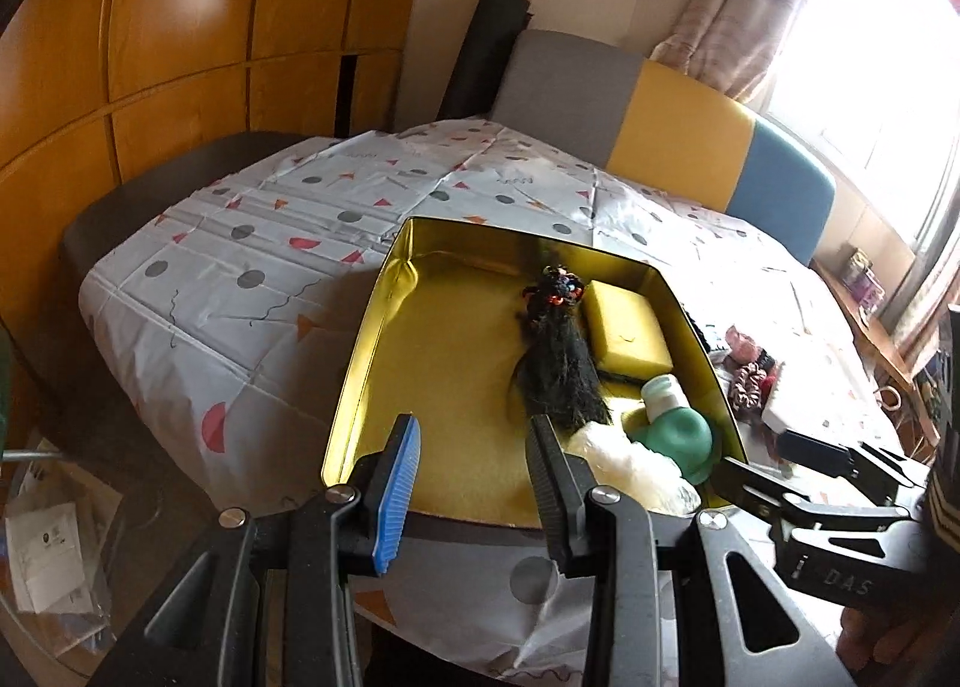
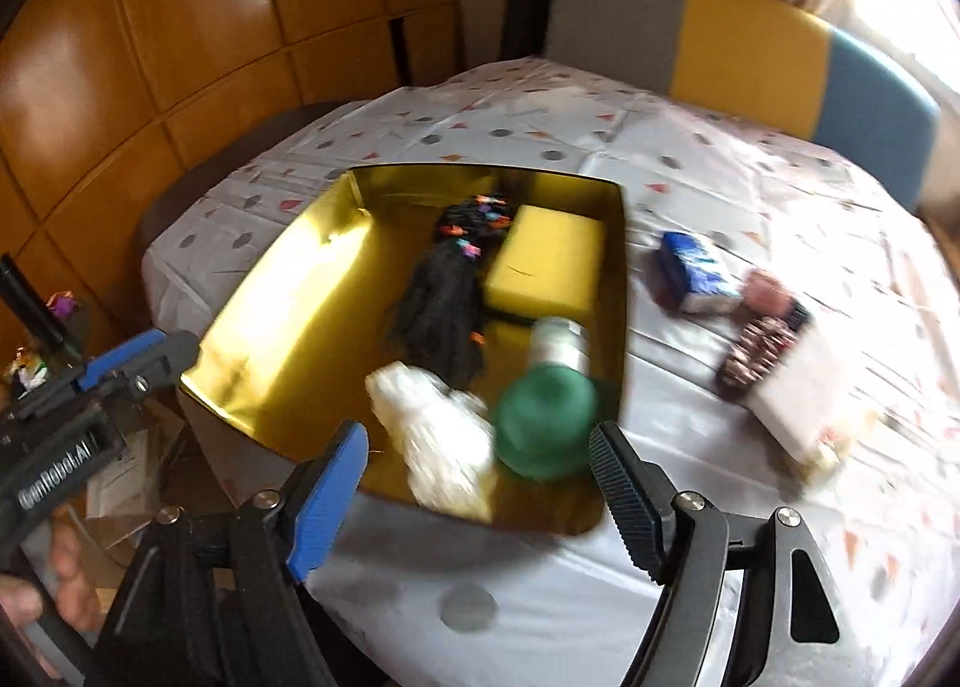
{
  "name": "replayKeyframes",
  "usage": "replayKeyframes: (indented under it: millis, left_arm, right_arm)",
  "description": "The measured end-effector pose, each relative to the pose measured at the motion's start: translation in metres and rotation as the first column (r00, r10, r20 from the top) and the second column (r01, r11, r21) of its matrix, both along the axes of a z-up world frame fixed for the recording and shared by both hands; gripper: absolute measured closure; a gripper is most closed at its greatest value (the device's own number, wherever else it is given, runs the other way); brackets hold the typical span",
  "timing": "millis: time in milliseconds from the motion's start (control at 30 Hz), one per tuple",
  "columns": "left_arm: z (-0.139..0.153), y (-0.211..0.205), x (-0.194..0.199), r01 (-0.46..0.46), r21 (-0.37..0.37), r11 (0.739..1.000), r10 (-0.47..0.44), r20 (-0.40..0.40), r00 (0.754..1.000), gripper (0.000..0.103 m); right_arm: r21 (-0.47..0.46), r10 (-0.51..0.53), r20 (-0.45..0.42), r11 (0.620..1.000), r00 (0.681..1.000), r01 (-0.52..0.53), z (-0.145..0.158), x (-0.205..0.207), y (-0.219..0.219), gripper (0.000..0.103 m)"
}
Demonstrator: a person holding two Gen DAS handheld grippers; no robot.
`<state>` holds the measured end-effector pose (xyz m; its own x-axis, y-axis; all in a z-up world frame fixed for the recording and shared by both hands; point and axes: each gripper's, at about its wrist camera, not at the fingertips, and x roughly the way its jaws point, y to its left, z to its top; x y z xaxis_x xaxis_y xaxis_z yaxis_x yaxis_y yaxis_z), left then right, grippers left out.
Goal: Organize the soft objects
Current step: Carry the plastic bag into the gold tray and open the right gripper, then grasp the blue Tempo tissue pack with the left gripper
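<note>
An open gold tin (image 1: 384,387) (image 2: 288,291) sits on the patterned tablecloth. It holds a black tassel with coloured beads (image 1: 558,363) (image 2: 444,309), a yellow sponge (image 1: 627,327) (image 2: 546,261), a green squeeze bottle with a white cap (image 1: 672,423) (image 2: 546,423) and a white fluffy wad (image 1: 630,471) (image 2: 438,441). My left gripper (image 1: 474,423) hangs open over the tin's near edge, nothing between its pads. My right gripper (image 2: 480,432) stands open above the near right corner, the wad and the bottle just beyond its tips and untouched. Each gripper's fingers (image 1: 816,450) (image 2: 150,354) show in the other's view.
To the right of the tin lie a blue tissue pack (image 2: 696,267), a pink scrunchie (image 2: 768,285), dark scrunchies (image 2: 762,351) (image 1: 750,381) and a white block (image 2: 804,393). A grey, yellow and blue bench back (image 1: 678,117) runs behind the table. Wooden cupboards (image 1: 180,27) stand at left.
</note>
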<state>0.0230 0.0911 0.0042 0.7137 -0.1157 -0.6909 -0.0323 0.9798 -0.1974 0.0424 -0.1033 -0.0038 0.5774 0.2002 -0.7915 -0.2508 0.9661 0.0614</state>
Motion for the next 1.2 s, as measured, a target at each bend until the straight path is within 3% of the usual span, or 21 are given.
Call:
replayKeyframes:
  millis: [367, 633, 1033, 1200]
  left_arm:
    - [0.014, -0.002, -0.01, 0.003, 0.027, 1.0, -0.004, 0.038, 0.999, 0.067]
    - [0.014, -0.024, -0.003, 0.032, 0.099, 0.995, -0.035, 0.029, 0.999, 0.067]
    - [0.017, -0.076, 0.026, 0.16, 0.154, 0.975, -0.16, -0.011, 0.987, 0.067]
    - [0.025, -0.124, 0.051, 0.249, 0.181, 0.951, -0.248, -0.028, 0.968, 0.067]
  right_arm:
    - [0.007, -0.146, 0.018, 0.989, 0.989, 0.146, 0.005, -0.015, -0.061, 0.026]
    - [0.0, -0.255, 0.035, 0.967, 0.966, 0.255, 0.01, -0.007, -0.123, 0.024]
    - [0.007, -0.405, 0.069, 0.914, 0.912, 0.405, 0.012, 0.027, -0.224, 0.022]
    - [0.101, -0.492, 0.044, 0.868, 0.869, 0.486, -0.012, 0.028, -0.27, 0.022]
